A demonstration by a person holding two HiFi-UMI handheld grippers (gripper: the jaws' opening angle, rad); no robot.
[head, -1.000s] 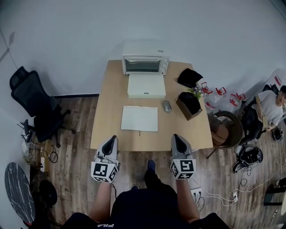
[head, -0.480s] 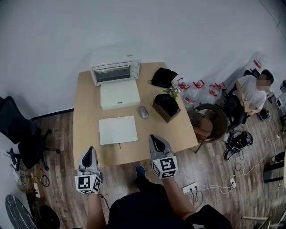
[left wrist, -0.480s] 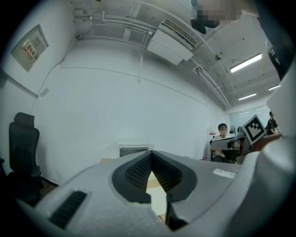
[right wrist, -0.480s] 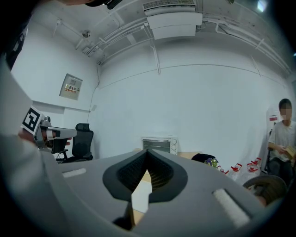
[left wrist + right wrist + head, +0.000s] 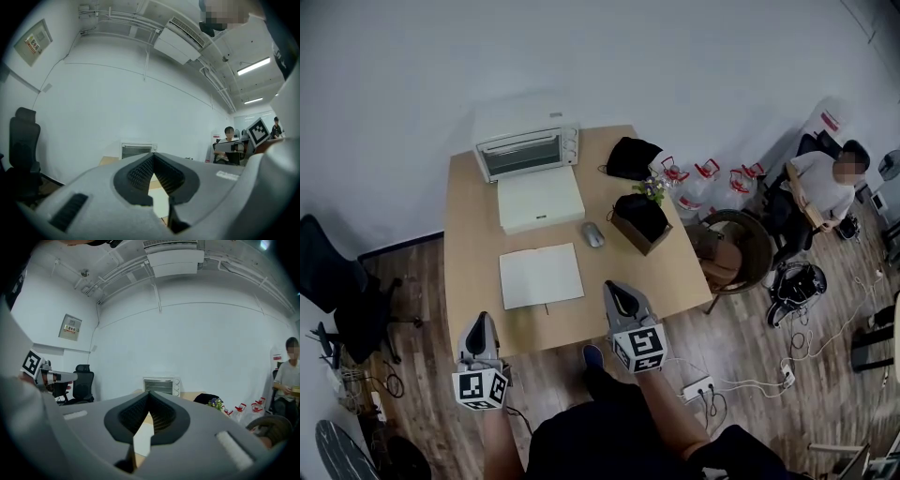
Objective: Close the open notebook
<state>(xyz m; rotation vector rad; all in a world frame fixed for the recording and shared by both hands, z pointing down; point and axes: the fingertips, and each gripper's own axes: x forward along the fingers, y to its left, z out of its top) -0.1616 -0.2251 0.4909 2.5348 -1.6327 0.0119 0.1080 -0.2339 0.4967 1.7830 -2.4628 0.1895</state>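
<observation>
The open notebook [image 5: 541,276] lies flat with blank white pages on the wooden table [image 5: 478,234], a pen-like mark at its near edge. My left gripper [image 5: 477,330] is shut and hovers at the table's near left edge, left of and below the notebook. My right gripper [image 5: 616,293] is shut too, over the near edge of the table just right of the notebook. Neither touches the notebook. In the left gripper view the jaws [image 5: 153,157] meet at the tips with nothing held; likewise in the right gripper view [image 5: 149,395].
Behind the notebook sit a closed white box [image 5: 540,202] and a toaster oven [image 5: 526,150]. A mouse [image 5: 593,234], a brown box with a black bag [image 5: 643,221] and another black bag [image 5: 635,157] stand to the right. A person [image 5: 820,187] sits far right; an office chair [image 5: 333,291] stands left.
The head view has swung, so the table now sits further left and turned. Both grippers have moved left in the view and stayed shut; the left one now sits lower, off the table's corner.
</observation>
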